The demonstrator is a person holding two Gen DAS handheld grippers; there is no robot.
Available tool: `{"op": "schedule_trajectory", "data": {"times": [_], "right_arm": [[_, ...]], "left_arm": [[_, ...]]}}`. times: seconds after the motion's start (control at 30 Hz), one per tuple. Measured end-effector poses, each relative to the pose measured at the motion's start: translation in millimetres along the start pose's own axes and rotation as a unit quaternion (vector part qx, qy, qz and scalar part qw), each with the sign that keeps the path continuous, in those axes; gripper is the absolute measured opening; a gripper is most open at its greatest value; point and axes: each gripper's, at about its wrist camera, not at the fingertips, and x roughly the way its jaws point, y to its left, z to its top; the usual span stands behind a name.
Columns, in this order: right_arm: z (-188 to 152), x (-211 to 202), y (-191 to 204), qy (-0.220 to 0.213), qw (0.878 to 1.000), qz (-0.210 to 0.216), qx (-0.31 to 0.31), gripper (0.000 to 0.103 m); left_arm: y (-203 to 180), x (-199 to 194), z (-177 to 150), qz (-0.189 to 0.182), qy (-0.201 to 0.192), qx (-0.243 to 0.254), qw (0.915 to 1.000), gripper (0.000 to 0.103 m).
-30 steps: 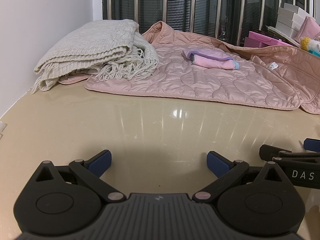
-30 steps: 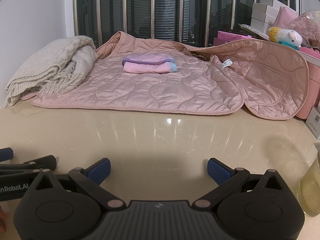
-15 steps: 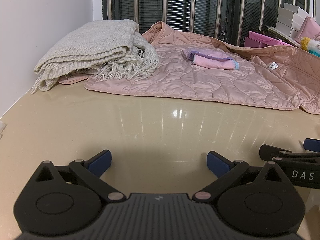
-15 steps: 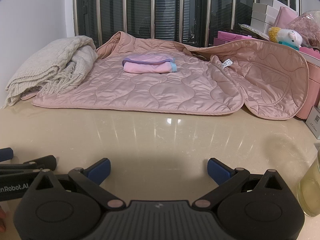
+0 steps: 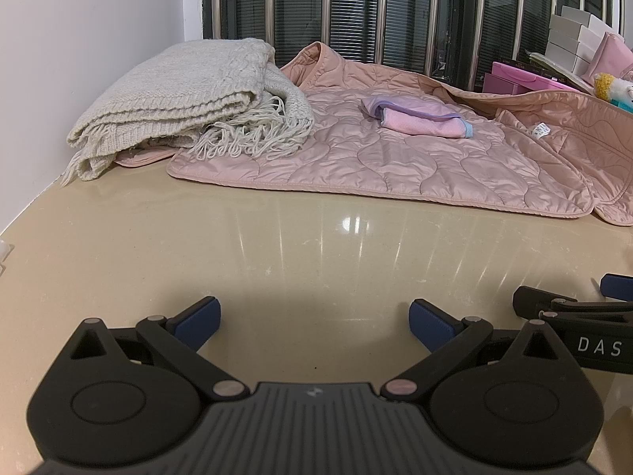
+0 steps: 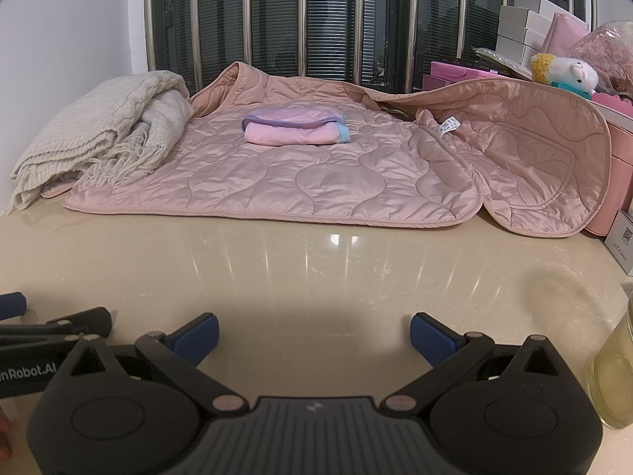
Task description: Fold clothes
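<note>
Your left gripper: fingers wide apart, empty, low over bare tabletop. Your right gripper: same, spread wide, holding nothing. Pink quilted jacket spread flat well ahead of both, small folded pink cloth on top. Cream knit blanket folded at jacket's left edge, apparently overlapping it.

Both wrist cameras sit low over the tabletop, each looking forward past its own claw toward the barred window. The left view stands left of the right view. Both share the pink jacket, well ahead, and each sees the other claw at its edge.
</note>
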Motion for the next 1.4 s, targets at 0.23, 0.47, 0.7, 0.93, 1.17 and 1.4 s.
{"op": "schedule_trajectory", "data": {"times": [0.23,0.47,0.7,0.93,1.17,1.4], "right_arm": [[0.0,0.0,0.0,0.0,1.0,0.0,0.0,0.103],[0.1,0.1,0.1,0.0,1.0,0.0,0.0,0.103],[0.3,0.5,0.8,0.0,1.0,0.0,0.0,0.103],[0.4,0.6,0.9,0.0,1.0,0.0,0.0,0.103],[0.4,0.6,0.8,0.0,1.0,0.0,0.0,0.103],[0.6,0.4,0.8,0.0,1.0,0.0,0.0,0.103]], "left_arm": [[-0.2,0.1,-0.3,0.0,0.0,0.0,1.0,0.103],[-0.9,-0.2,-1.4,0.0,0.0,0.0,1.0,0.103],[-1.0,-0.3,-1.7,0.0,0.0,0.0,1.0,0.103],[-1.3,-0.4,-2.2,0.0,0.0,0.001,1.0,0.103],[-1.7,0.1,-3.2,0.0,0.0,0.001,1.0,0.103],[-1.5,-0.1,-3.0,0.0,0.0,0.001,1.0,0.103]]}}
